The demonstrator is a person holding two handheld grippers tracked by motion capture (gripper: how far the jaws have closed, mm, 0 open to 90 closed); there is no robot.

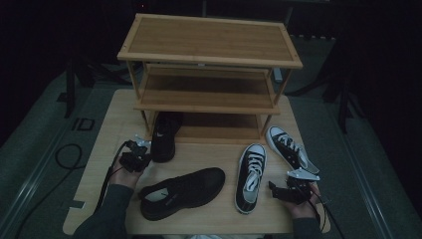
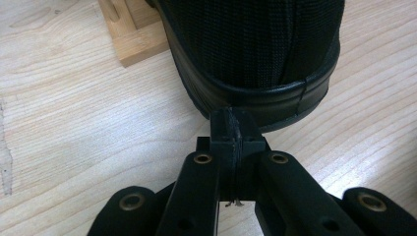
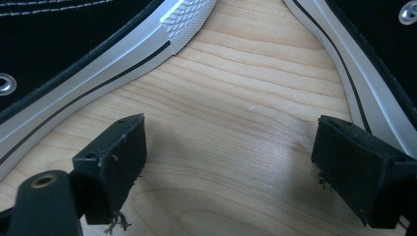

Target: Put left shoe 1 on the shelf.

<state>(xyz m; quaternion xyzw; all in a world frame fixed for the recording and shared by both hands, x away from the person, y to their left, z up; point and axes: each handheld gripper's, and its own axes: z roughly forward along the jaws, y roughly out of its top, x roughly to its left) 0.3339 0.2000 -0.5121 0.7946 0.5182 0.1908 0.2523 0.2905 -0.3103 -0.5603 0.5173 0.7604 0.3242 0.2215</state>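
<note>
A black shoe (image 1: 163,135) stands with its toe under the wooden rack's (image 1: 209,50) lowest shelf. My left gripper (image 1: 143,156) is at its heel. In the left gripper view the left gripper (image 2: 235,132) is shut, with nothing between its jaws, and its tip touches the sole rim of the black shoe (image 2: 255,54). A second black shoe (image 1: 181,191) lies at the front of the table. Two black-and-white sneakers (image 1: 251,177) (image 1: 288,147) lie to the right. My right gripper (image 1: 284,187) is open near them; the right gripper (image 3: 236,162) hovers over bare wood between one sneaker (image 3: 74,64) and the other (image 3: 369,59).
The three-shelf rack takes up the back half of the light wooden table (image 1: 99,164). A rack leg (image 2: 133,37) stands just left of the black shoe's heel. A cable (image 1: 67,154) loops on the floor to the left. The room around is dark.
</note>
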